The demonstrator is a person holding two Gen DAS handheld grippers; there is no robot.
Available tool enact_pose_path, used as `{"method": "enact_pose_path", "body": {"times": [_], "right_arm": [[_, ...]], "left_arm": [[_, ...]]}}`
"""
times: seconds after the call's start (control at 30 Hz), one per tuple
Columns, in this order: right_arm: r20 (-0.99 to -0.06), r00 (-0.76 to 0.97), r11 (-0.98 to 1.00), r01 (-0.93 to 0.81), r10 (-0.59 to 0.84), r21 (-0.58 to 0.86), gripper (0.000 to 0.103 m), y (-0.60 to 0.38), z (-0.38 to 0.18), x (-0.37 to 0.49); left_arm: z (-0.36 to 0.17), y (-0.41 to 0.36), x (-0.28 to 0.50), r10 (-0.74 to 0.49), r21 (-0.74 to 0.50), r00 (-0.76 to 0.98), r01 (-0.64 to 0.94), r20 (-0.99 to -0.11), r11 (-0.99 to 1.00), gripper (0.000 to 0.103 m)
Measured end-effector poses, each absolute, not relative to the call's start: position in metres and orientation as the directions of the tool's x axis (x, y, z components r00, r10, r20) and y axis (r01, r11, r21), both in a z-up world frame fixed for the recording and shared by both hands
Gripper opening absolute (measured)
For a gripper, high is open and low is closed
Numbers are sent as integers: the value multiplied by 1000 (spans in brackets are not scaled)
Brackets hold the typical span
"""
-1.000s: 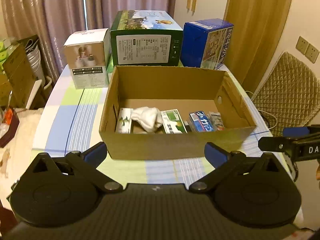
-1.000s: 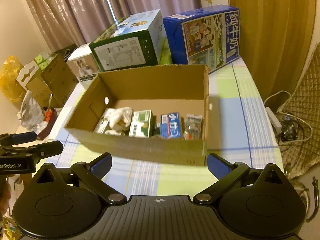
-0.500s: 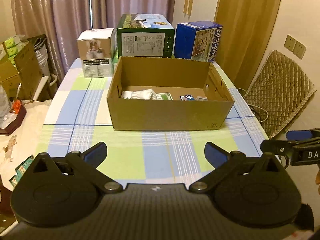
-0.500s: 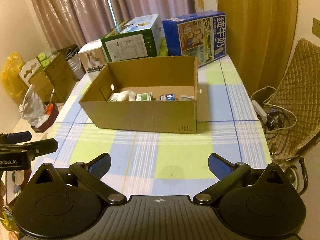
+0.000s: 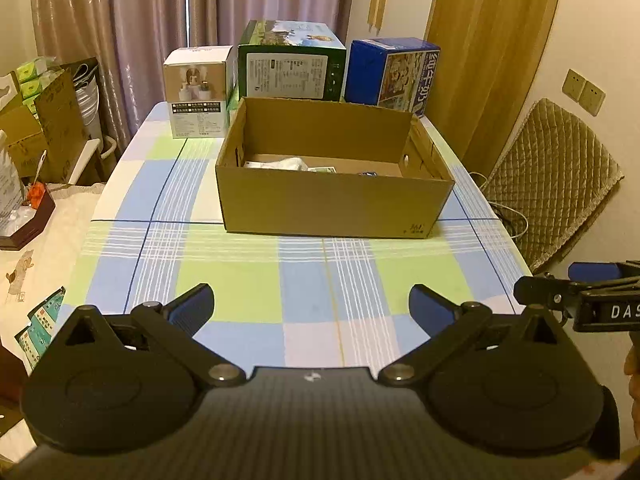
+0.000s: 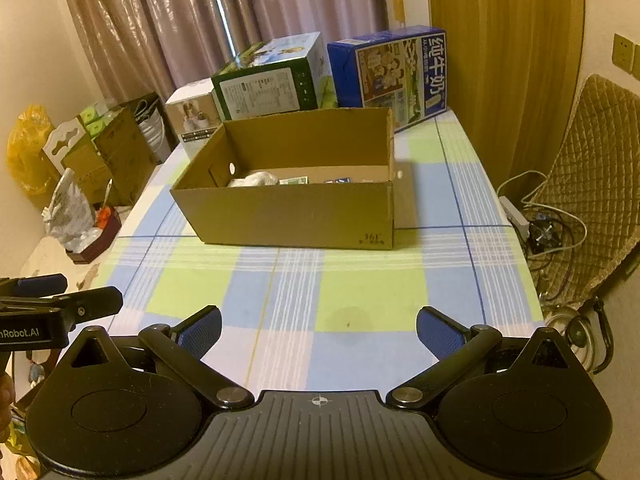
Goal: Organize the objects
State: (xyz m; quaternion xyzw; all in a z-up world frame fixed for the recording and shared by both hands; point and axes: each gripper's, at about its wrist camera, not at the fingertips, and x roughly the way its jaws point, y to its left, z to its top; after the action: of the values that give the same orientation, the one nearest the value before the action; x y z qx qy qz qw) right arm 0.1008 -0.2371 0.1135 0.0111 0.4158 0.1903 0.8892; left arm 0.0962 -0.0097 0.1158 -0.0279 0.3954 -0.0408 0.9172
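Hovering above near edge of checked tablecloth, left gripper and right gripper — both with jaws spread wide, nothing between blue pads. Cardboard box open-topped at table middle, well apart from both tools. Inside, along near wall — white crumpled item, small green packet, blue packet, mostly hidden by wall. Behind box: white carton, green carton, blue carton in row by curtain.
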Motion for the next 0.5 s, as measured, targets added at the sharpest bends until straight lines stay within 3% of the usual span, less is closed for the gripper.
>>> {"method": "enact_pose_path", "body": {"times": [0.5], "right_arm": [[-726, 592, 926, -337, 350, 172, 101, -235, 118, 97]], "left_arm": [[120, -12, 93, -98, -82, 693, 56, -714, 995, 102]]}}
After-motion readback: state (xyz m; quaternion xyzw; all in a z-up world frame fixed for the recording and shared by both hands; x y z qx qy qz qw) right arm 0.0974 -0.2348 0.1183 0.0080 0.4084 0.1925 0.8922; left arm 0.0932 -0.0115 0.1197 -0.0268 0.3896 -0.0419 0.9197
